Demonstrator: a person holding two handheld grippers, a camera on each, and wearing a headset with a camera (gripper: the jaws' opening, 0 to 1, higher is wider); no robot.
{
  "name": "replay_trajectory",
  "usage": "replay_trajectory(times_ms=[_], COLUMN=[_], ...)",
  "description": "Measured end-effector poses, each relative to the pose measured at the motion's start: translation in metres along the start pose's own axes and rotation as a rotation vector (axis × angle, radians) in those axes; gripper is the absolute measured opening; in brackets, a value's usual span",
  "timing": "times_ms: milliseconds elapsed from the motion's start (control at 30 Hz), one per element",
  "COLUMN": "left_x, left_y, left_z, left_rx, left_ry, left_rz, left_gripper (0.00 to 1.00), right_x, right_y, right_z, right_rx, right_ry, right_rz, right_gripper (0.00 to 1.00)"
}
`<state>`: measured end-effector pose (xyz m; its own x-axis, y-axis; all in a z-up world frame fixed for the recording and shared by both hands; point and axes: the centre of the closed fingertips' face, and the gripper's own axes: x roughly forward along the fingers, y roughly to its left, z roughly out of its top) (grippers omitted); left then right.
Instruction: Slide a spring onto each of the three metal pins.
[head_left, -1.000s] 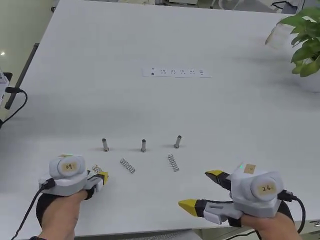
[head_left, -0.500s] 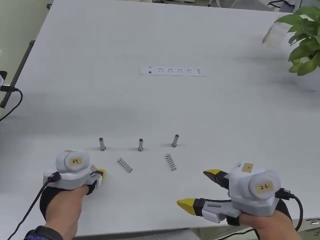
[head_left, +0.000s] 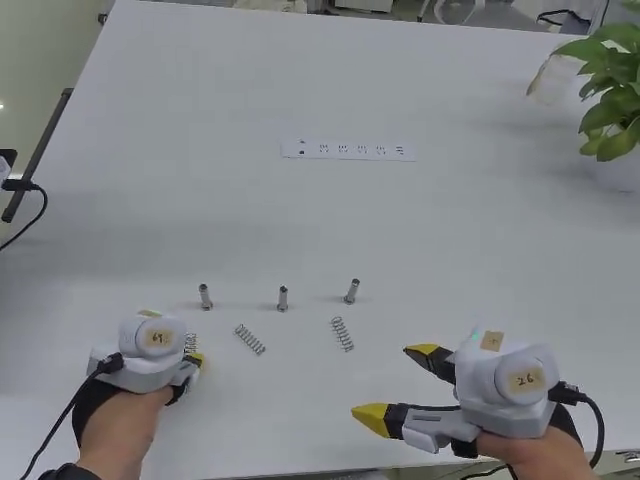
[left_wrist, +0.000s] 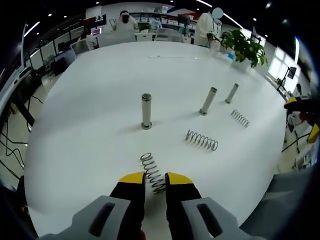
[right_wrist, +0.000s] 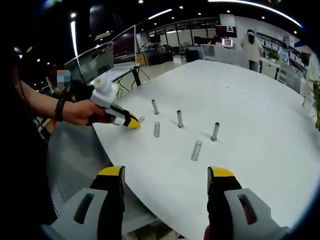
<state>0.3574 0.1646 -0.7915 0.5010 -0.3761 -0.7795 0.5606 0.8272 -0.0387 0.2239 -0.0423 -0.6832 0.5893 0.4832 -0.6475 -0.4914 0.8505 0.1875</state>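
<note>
The left hand-held gripper and right hand-held gripper have white-grey bodies, yellow jaw tips, round numbered stickers and black cables.

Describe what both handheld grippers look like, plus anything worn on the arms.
Both the left gripper and right gripper have white-grey rounded bodies, black jaws with yellow tips, and a round tan sticker with a handwritten number; the right's reads 26. A black cable trails from each. A dark wristband sits on the left wrist.

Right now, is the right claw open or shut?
Open: the right claw holds its yellow tips wide apart, with nothing between them.
</note>
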Motion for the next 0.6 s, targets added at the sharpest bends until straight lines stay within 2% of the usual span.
replay_trajectory(times_ms=[200, 433, 600], left_x=[-0.0046, -0.0063, -0.0077], left_y=[0.0034, 0.008, 0.0059], left_z=[-0.0066, -0.0082, -0.01], left_rx=[0.044, 0.062, 0.075], left_ry=[0.019, 0.029, 0.039], left_rz=[0.0, 0.01, -0.021], left_gripper=[0.07, 0.03, 0.03], right_x=[0.0012, 0.0008, -0.0015], right_y=[0.0006, 0.0021, 0.0014], right_z=[0.0003, -0.0012, -0.0041], right_rx=[-0.004, -0.001, 0.005], right_ry=[0.0, -0.001, -0.004], right_rz=[0.005, 0.005, -0.001], right_gripper=[0.65, 0.65, 0.65])
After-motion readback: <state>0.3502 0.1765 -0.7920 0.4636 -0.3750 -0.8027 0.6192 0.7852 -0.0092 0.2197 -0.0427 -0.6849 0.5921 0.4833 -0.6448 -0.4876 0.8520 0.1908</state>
